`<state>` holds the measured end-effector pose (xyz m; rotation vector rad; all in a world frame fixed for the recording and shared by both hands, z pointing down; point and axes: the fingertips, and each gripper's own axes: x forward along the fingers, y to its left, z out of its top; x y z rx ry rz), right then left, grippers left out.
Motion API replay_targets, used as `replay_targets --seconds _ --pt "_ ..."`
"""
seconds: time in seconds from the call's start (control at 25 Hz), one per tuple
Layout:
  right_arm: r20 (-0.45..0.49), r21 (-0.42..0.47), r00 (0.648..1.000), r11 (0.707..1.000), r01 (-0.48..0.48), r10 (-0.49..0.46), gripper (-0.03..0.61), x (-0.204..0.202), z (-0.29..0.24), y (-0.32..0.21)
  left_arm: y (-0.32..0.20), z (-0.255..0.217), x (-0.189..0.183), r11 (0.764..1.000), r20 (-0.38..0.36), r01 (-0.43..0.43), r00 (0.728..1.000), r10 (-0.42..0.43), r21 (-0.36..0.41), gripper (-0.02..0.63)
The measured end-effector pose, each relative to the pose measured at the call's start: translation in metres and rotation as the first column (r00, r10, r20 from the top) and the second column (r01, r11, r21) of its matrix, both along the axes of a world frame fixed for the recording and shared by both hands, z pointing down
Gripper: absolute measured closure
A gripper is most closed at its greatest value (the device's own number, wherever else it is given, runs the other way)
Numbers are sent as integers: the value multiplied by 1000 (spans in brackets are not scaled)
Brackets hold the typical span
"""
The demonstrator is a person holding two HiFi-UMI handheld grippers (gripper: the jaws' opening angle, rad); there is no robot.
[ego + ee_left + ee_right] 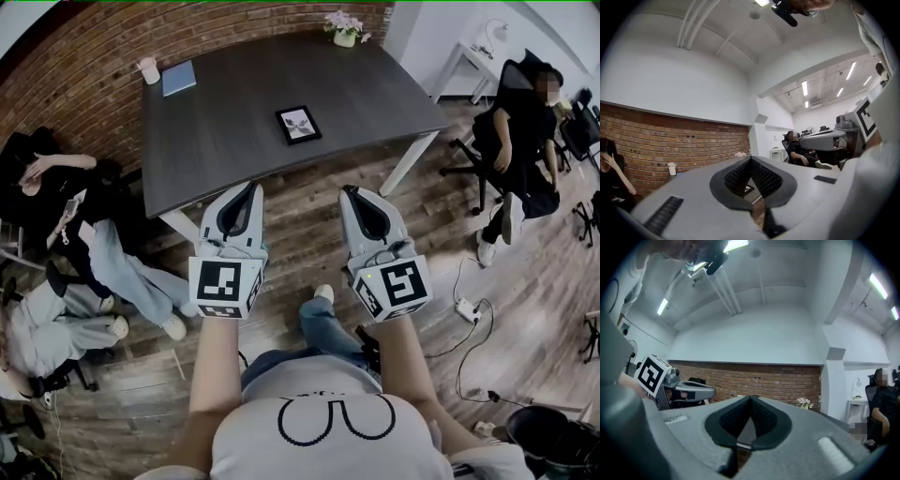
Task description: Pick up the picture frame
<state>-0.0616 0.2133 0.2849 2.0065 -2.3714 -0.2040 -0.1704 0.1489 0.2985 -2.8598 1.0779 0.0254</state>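
Observation:
A small black picture frame (298, 125) with a pale print lies flat near the middle of the dark grey table (225, 141). My left gripper (254, 188) and right gripper (346, 191) hang side by side short of the table's near edge, both pointing level at it. Each is shut with nothing between its jaws. In the left gripper view a corner of the frame (747, 189) shows through the gap under the closed pads (761, 176). The right gripper view shows only the table top (746, 434) past its shut pads (763, 417).
On the table's far side stand a white cup (149, 70), a blue notebook (178, 78) and a small flower pot (344, 29). People sit at the left (66, 272) and on an office chair at the right (520, 131). Cables and a power strip (466, 309) lie on the wooden floor.

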Motion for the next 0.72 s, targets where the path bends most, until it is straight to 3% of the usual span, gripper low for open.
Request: replay_targets --seconds 0.48,0.72 --pt "-6 -19 991 991 131 -131 581 103 -3 -113 -108 -2 100 991 -1 131 991 -131 -39 615" --pt "15 -44 988 987 152 -151 581 137 4 -149 -138 3 127 983 10 168 986 -168 -75 615"
